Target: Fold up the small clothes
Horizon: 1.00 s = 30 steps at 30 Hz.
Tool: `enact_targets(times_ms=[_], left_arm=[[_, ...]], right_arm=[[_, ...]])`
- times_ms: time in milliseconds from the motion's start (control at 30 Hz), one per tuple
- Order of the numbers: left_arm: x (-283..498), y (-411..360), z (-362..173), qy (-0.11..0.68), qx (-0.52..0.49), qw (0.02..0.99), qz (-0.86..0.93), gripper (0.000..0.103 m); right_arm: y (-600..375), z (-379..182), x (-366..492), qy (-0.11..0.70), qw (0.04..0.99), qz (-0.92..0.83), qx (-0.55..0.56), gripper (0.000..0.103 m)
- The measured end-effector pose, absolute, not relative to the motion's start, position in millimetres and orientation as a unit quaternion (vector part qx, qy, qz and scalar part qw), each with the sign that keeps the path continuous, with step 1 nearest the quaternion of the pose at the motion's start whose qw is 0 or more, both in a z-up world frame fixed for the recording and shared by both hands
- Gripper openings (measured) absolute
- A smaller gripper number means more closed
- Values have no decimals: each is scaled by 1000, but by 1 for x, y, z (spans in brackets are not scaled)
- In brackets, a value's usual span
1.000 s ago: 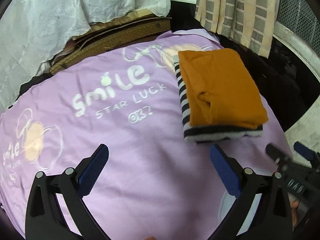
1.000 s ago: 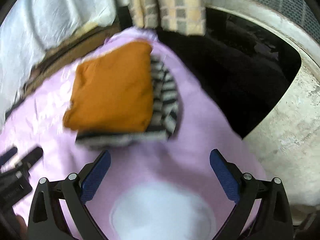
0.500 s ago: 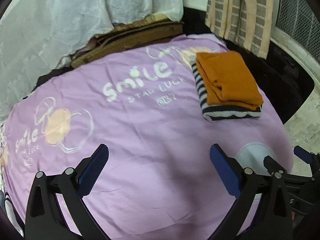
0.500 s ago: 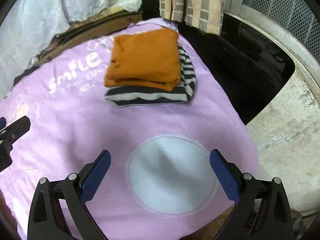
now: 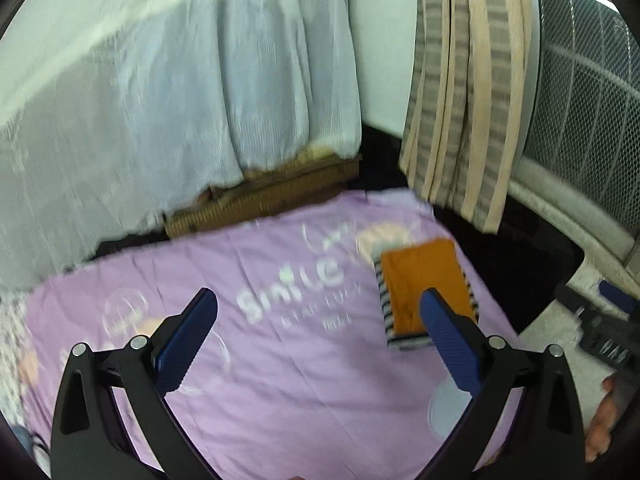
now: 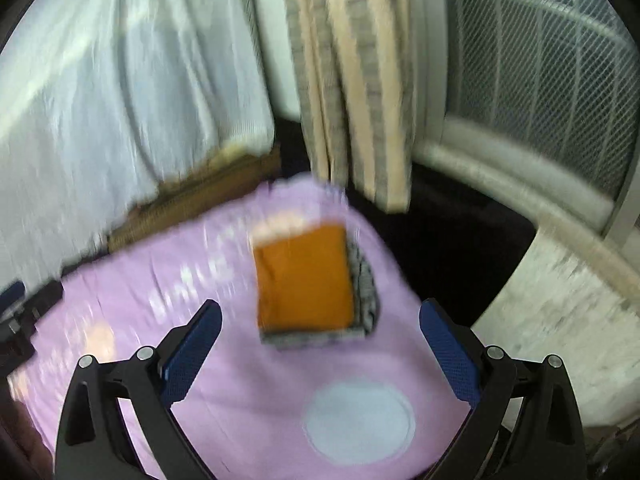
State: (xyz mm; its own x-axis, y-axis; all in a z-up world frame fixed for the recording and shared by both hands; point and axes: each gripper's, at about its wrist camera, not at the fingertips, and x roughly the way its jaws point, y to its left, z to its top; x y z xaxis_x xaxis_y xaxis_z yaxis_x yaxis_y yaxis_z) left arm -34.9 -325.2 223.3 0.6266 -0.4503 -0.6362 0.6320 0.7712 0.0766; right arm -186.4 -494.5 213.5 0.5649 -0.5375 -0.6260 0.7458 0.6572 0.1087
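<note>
Left wrist view: a purple sheet (image 5: 280, 360) printed with white lettering covers the surface, below a pale blue drape (image 5: 180, 100) and a striped curtain (image 5: 460, 100). Near the sheet's far right corner lies a folded orange garment (image 5: 420, 276), stacked on a folded striped garment (image 5: 382, 300) (both blurred in the right wrist view). The left gripper (image 5: 320, 340) hangs above the sheet, jaws wide apart, empty. The right gripper (image 6: 320, 344) likewise gapes, holding nothing.
</note>
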Motion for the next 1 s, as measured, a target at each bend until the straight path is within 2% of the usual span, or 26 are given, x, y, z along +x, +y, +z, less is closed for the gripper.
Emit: enact_targets(times_ms=[133, 233, 333, 433, 500, 600, 867, 1000], left_arm=[[-40, -328, 269, 288, 129, 897, -309, 99], [-47, -329, 265, 295, 109, 896, -313, 99], [-52, -331, 233, 328, 98, 895, -287, 99], [-56, -334, 185, 346, 59, 892, -286, 98], [-59, -349, 142, 379, 105, 877, -275, 98], [-67, -362, 109, 391, 177, 858, -283, 98], [-76, -361, 129, 352, 155, 876, -289, 98], [-74, -370, 122, 380, 148, 860, -307, 98]], right_arm=[[-485, 261, -195, 219, 883, -380, 169, 100], [-478, 255, -198, 209, 885, -382, 164, 100], [-475, 224, -200, 219, 885, -381, 156, 100], [-484, 160, -203, 234, 877, -381, 177, 100], [-496, 107, -202, 297, 842, -394, 216, 99], [-510, 71, -220, 320, 815, -409, 257, 99], [-510, 109, -231, 281, 829, -419, 240, 99], [-499, 114, -220, 289, 841, -410, 203, 99]])
